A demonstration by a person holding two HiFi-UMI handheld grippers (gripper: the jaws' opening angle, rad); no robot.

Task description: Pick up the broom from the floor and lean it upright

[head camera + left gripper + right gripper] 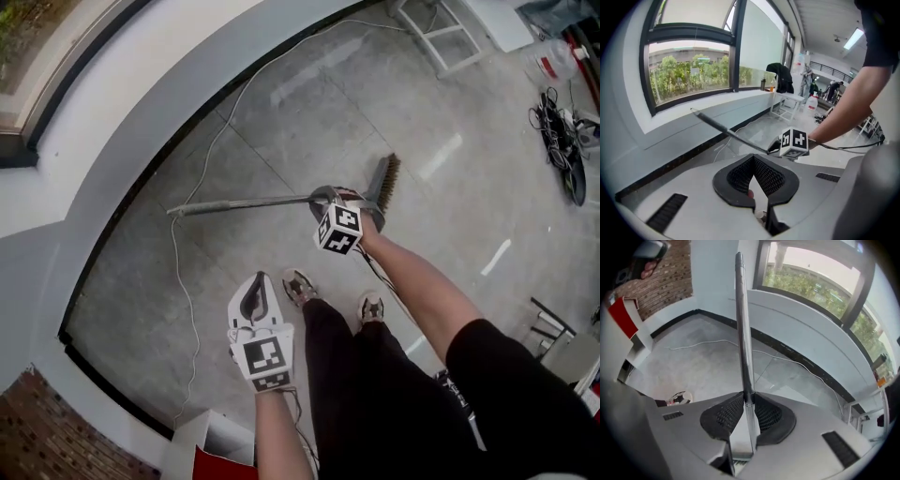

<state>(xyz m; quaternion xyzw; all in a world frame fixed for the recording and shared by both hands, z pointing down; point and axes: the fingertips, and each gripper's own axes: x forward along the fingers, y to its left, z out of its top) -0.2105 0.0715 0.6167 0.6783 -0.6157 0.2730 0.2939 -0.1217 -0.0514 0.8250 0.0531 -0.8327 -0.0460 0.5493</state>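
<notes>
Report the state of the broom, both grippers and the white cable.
broom, gripped on the handle near its head, not yet leaned upright
right gripper, shut on broom
left gripper, jaws shut, empty
white cable, lying loose on the floor

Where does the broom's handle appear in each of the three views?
Head view: broom handle crosses the centre.
Left gripper view: handle is a thin diagonal above the jaws.
Right gripper view: handle stands upright at centre, clamped between the jaws.
Shared landmark: black skirting strip below the curved wall.
</notes>
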